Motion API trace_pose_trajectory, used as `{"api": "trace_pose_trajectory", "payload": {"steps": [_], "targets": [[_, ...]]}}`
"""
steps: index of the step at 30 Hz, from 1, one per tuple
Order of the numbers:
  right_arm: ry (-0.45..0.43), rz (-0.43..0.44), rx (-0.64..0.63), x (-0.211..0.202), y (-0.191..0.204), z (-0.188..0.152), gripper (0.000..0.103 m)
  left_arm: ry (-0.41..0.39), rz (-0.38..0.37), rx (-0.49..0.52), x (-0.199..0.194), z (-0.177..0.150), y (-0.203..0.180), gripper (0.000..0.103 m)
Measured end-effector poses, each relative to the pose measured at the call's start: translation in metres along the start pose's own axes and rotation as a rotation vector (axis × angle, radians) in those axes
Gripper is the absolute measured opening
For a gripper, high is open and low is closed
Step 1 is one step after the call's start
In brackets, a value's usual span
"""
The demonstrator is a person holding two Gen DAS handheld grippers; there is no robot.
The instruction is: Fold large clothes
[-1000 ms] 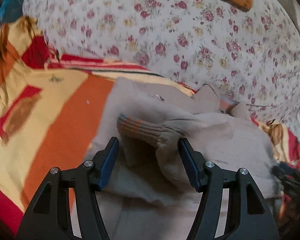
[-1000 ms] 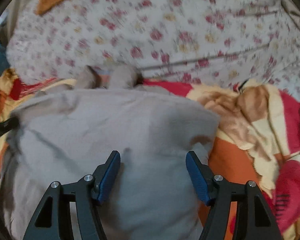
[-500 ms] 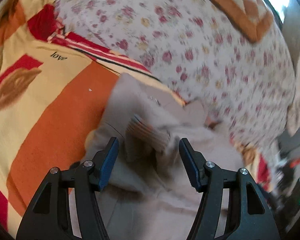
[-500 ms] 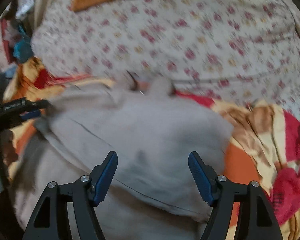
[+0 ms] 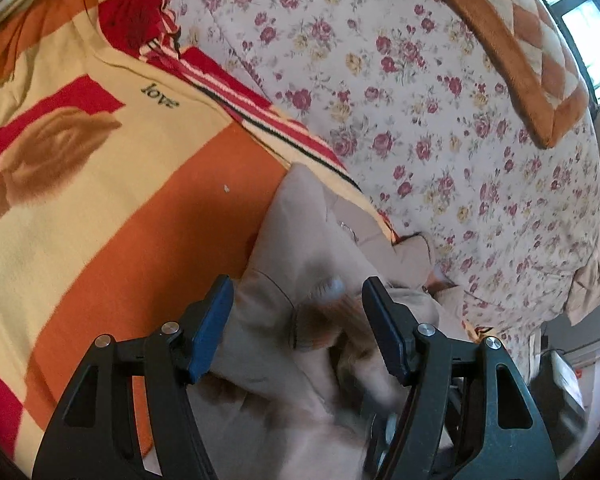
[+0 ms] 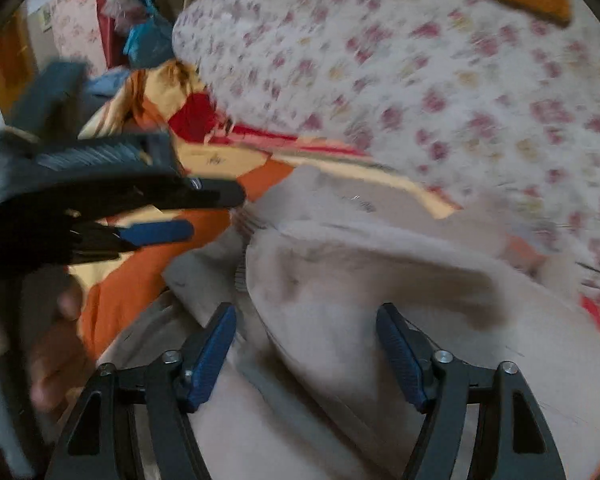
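The big grey top (image 5: 312,240) lies on the orange and yellow blanket (image 5: 140,240), just below the flowery quilt (image 5: 420,120). It is partly folded, with one sleeve laid over its body.

The left gripper (image 5: 297,285) is spread wide. The striped cuff (image 5: 320,332) sits between its jaws, but the pads do not press on it. A second ago the cuff was in the same spot between the jaws, so this side has not grabbed anything yet. Its view has tipped over since then.

The big change is on the right side. The right gripper (image 6: 305,310) has swung fast across the top toward the left one, and the picture is blurry from that. A second ago it hung over the flat back of the top, with the left gripper only a dark bit at the edge of its view. Now the left gripper looks big and close there, with a blurry hand (image 6: 52,340) under it. A fat hump of grey cloth sits between the right jaws. They look spread in the picture, but they are closing on the hump.

I think this means the next fold is starting — the right side takes the cloth near the sleeve. The top is not a neat bundle yet.
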State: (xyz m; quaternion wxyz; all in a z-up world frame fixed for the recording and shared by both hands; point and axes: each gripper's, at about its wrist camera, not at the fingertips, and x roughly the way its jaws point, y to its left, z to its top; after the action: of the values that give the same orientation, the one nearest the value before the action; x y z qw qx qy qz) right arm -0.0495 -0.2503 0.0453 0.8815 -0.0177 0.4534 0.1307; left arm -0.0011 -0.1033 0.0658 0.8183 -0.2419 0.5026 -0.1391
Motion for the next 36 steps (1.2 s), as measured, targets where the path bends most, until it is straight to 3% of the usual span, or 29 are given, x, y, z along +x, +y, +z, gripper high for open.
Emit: {"api": "trace_pose_trajectory", "payload": {"steps": [3, 4, 6, 9, 11, 15, 16, 17, 18, 19, 25, 28, 31, 36], "targets": [[-0.102, 0.048, 0.155, -0.023, -0.028, 0.008, 0.005, -0.021, -0.010, -0.011, -0.009, 0.006, 0.004, 0.067], [-0.153, 0.055, 0.191, -0.037, -0.035, 0.008, 0.004, -0.031, -0.020, -0.013, -0.013, 0.008, 0.004, 0.067], [-0.173, 0.065, 0.192, -0.045, -0.034, 0.005, 0.004, -0.060, -0.027, -0.002, -0.019, 0.010, 0.002, 0.067], [-0.009, 0.127, 0.090, -0.013, -0.001, -0.013, 0.004, -0.090, -0.025, 0.024, -0.022, 0.010, -0.005, 0.067], [0.056, 0.163, 0.036, -0.003, 0.012, -0.026, 0.004, -0.072, -0.028, 0.044, -0.020, 0.007, -0.009, 0.067], [0.094, 0.215, 0.067, -0.019, 0.001, -0.042, 0.005, -0.017, -0.016, 0.101, -0.008, -0.001, -0.018, 0.067], [0.086, 0.227, 0.088, -0.028, -0.006, -0.045, 0.013, 0.001, -0.022, 0.104, -0.004, -0.003, -0.020, 0.067], [0.071, 0.221, 0.103, -0.037, -0.013, -0.049, 0.023, 0.023, -0.031, 0.107, -0.001, -0.005, -0.022, 0.067], [0.047, 0.193, 0.116, -0.051, -0.024, -0.054, 0.050, 0.045, -0.037, 0.115, 0.003, -0.007, -0.024, 0.067], [0.021, 0.158, 0.125, -0.064, -0.033, -0.060, 0.066, 0.066, -0.033, 0.131, 0.008, -0.010, -0.026, 0.067], [-0.035, 0.002, 0.210, -0.117, -0.096, -0.101, 0.067, 0.070, -0.007, 0.177, 0.034, -0.018, -0.031, 0.067], [-0.028, -0.104, 0.281, -0.130, -0.127, -0.120, 0.067, 0.135, 0.144, 0.302, 0.053, -0.031, -0.040, 0.067], [0.000, -0.137, 0.375, -0.137, -0.158, -0.140, 0.067, 0.086, 0.199, 0.367, 0.044, -0.041, -0.045, 0.067], [-0.074, -0.197, 0.425, -0.158, -0.176, -0.146, 0.067, 0.048, 0.109, 0.303, 0.027, -0.032, -0.038, 0.067]]}}
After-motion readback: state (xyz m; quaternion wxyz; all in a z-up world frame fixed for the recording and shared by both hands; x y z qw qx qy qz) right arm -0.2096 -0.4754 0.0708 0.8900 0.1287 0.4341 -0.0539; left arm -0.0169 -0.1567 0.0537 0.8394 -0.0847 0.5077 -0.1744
